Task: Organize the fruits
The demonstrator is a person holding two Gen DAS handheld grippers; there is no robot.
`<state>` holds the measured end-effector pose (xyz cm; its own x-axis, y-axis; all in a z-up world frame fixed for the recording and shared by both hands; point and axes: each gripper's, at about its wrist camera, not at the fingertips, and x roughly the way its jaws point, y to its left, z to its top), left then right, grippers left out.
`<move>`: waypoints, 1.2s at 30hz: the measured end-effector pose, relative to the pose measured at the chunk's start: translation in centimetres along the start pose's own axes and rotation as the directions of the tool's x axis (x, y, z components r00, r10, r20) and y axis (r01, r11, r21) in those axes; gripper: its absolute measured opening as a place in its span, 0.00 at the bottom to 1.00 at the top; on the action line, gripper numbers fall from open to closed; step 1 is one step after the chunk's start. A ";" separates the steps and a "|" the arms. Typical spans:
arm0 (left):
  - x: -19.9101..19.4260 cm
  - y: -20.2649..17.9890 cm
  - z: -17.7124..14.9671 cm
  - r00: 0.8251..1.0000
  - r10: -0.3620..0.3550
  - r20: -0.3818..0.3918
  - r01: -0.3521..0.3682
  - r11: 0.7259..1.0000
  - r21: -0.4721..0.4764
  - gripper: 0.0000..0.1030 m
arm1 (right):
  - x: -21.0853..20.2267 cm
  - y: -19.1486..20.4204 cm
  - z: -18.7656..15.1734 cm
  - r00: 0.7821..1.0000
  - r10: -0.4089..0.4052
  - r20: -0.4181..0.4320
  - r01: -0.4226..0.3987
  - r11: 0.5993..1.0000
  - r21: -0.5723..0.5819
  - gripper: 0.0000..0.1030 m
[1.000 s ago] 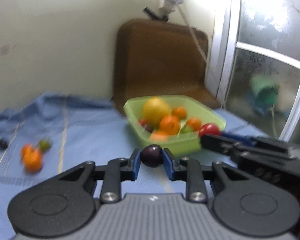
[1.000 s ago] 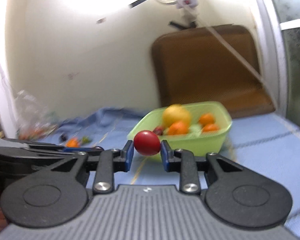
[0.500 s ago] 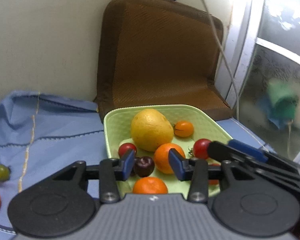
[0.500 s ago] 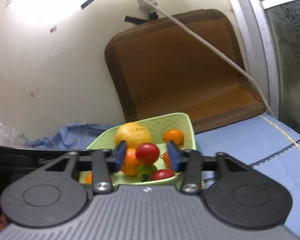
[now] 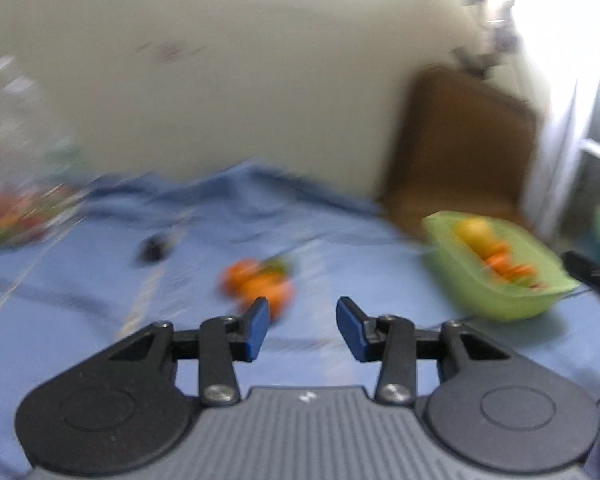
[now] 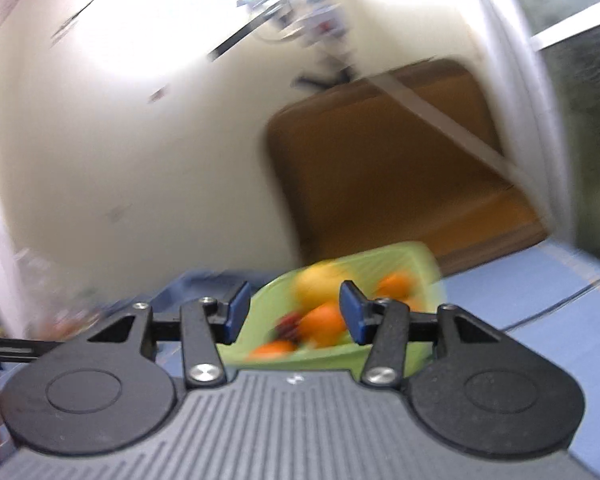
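Note:
Both views are motion-blurred. A green basket (image 5: pixel 476 284) with a big yellow fruit (image 5: pixel 474 230) and several orange and red fruits sits on the blue cloth at the right. My left gripper (image 5: pixel 302 324) is open and empty, facing loose orange fruits (image 5: pixel 256 282) and a small green one on the cloth. A dark fruit (image 5: pixel 153 249) lies further left. My right gripper (image 6: pixel 294 312) is open and empty, just in front of the basket (image 6: pixel 428 280) with its yellow fruit (image 6: pixel 318 284) and oranges (image 6: pixel 322 322).
A brown cushion (image 5: pixel 460 140) leans against the wall behind the basket, also in the right wrist view (image 6: pixel 388 168). A plastic bag with more fruit (image 5: pixel 16 216) lies at the far left. A window frame (image 5: pixel 560 140) is at the right.
Both grippers opened and dropped their fruits, the dark one and the red one, into the basket. The left gripper has swung left toward the loose oranges. The right has pulled back a little.

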<state>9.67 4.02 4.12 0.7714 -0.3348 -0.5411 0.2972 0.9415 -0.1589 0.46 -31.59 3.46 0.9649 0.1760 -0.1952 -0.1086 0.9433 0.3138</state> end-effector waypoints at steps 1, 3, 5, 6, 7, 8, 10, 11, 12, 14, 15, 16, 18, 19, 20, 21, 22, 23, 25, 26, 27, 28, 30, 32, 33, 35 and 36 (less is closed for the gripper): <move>-0.1 1.2 -0.3 1.000 0.017 -0.011 -0.018 1.000 -0.017 0.37 | 0.3 1.5 -0.4 0.999 0.037 -0.035 -0.037 0.999 -0.011 0.51; -0.4 3.2 -0.6 0.999 0.033 -0.016 -0.034 0.999 -0.041 0.37 | 1.2 4.2 -1.0 0.991 0.093 -0.093 -0.097 0.994 -0.045 0.51; -0.4 4.0 -0.4 1.000 0.030 -0.007 -0.031 0.999 -0.044 0.37 | 2.7 7.3 -1.5 0.978 0.142 -0.154 -0.157 0.984 -0.086 0.51; -0.4 4.0 -0.4 1.000 0.024 0.000 -0.024 0.999 -0.038 0.37 | 3.7 8.6 -1.5 0.971 0.156 -0.180 -0.175 0.980 -0.098 0.50; -0.1 3.7 -0.3 1.000 0.016 0.004 -0.016 0.999 -0.029 0.37 | 4.6 9.7 -1.5 0.965 0.169 -0.200 -0.192 0.976 -0.102 0.50; 0.2 3.6 -0.3 1.000 0.009 0.007 -0.009 1.000 -0.017 0.37 | 5.6 10.5 -1.4 0.959 0.182 -0.219 -0.208 0.973 -0.100 0.50; 1.7 2.8 0.2 1.000 0.007 0.009 -0.007 1.000 0.014 0.39 | 8.2 11.9 -1.1 0.945 0.192 -0.264 -0.222 0.971 -0.088 0.49; 2.6 2.2 0.4 1.000 0.010 0.007 -0.010 0.999 0.035 0.41 | 9.5 12.3 -0.8 0.940 0.192 -0.283 -0.222 0.972 -0.078 0.49; 3.4 1.6 0.6 1.000 0.012 0.007 -0.013 0.998 0.059 0.41 | 10.8 12.6 -0.7 0.934 0.192 -0.302 -0.222 0.973 -0.070 0.49; 4.7 0.6 0.8 1.000 0.019 0.009 -0.020 0.995 0.101 0.44 | 13.5 12.9 -0.4 0.912 0.203 -0.357 -0.230 0.973 -0.034 0.49; 5.4 0.4 0.9 1.000 0.023 0.001 -0.023 0.994 0.110 0.44 | 15.1 12.8 -0.2 0.898 0.212 -0.384 -0.230 0.973 0.001 0.49; 6.1 0.2 1.0 1.000 0.021 -0.009 -0.020 0.994 0.108 0.44 | 15.6 12.7 -0.6 0.890 0.218 -0.401 -0.225 0.974 0.029 0.49; 7.1 0.2 0.9 0.999 0.013 -0.031 -0.010 0.996 0.086 0.43 | 17.6 12.4 -0.9 0.875 0.220 -0.431 -0.205 0.975 0.082 0.49; 7.5 0.3 0.9 0.999 0.013 -0.046 -0.010 0.997 0.075 0.40 | 18.3 12.4 -1.1 0.870 0.220 -0.442 -0.197 0.976 0.097 0.49; 7.9 0.6 1.0 0.997 0.001 -0.075 0.003 0.998 0.056 0.37 | 18.9 12.4 -1.3 0.865 0.218 -0.451 -0.190 0.976 0.107 0.49; 7.8 0.9 1.0 0.997 -0.012 -0.070 0.014 0.999 0.035 0.37 | 19.7 12.4 -1.7 0.860 0.217 -0.462 -0.185 0.976 0.113 0.49; 7.8 1.3 1.0 0.997 -0.022 -0.070 0.023 1.000 0.015 0.36 | 20.4 12.3 -1.8 0.855 0.216 -0.471 -0.182 0.976 0.118 0.49; 7.8 1.7 1.0 0.997 -0.034 -0.070 0.034 0.999 -0.006 0.36 | 21.0 12.4 -2.2 0.846 0.222 -0.485 -0.181 0.975 0.130 0.49; 7.6 2.0 1.0 0.997 -0.041 -0.068 0.040 0.999 -0.024 0.35 | 22.2 12.5 -2.8 0.818 0.251 -0.517 -0.192 0.967 0.166 0.48; 7.5 1.9 0.9 0.997 -0.039 -0.067 0.037 0.999 -0.023 0.35 | 22.4 12.6 -3.2 0.806 0.261 -0.531 -0.198 0.965 0.175 0.45; 7.5 1.9 0.9 0.997 -0.037 -0.067 0.036 0.999 -0.020 0.35 | 22.2 12.8 -3.5 0.814 0.255 -0.523 -0.201 0.967 0.158 0.37; 7.3 1.8 0.8 0.997 -0.036 -0.068 0.035 0.999 -0.018 0.35 | 22.0 12.9 -3.5 0.812 0.253 -0.526 -0.206 0.967 0.148 0.30; 7.0 1.7 0.6 0.997 -0.041 -0.071 0.040 0.999 -0.021 0.35 | 21.5 12.6 -3.3 0.811 0.263 -0.522 -0.195 0.964 0.182 0.27; 6.4 1.4 0.3 0.996 -0.056 -0.074 0.054 0.998 -0.028 0.35 | 20.4 12.5 -2.9 0.835 0.234 -0.498 -0.181 0.971 0.154 0.27; 6.0 1.2 0.0 0.995 -0.067 -0.077 0.065 0.997 -0.033 0.35 | 19.6 12.4 -2.6 0.847 0.226 -0.482 -0.181 0.974 0.139 0.27; 5.0 0.4 -0.6 0.992 -0.096 -0.082 0.094 0.995 -0.032 0.35 | 17.4 12.0 -2.1 0.866 0.217 -0.450 -0.188 0.976 0.110 0.27; 4.4 -0.1 -0.9 0.990 -0.115 -0.084 0.113 0.993 -0.029 0.35 | 15.8 11.7 -1.8 0.877 0.211 -0.432 -0.191 0.978 0.089 0.27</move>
<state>12.53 2.46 0.94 0.6822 -0.4366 -0.5864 0.3663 0.8983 -0.2427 13.97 -17.28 2.42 0.7195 0.4747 -0.5069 -0.2690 0.8635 0.4267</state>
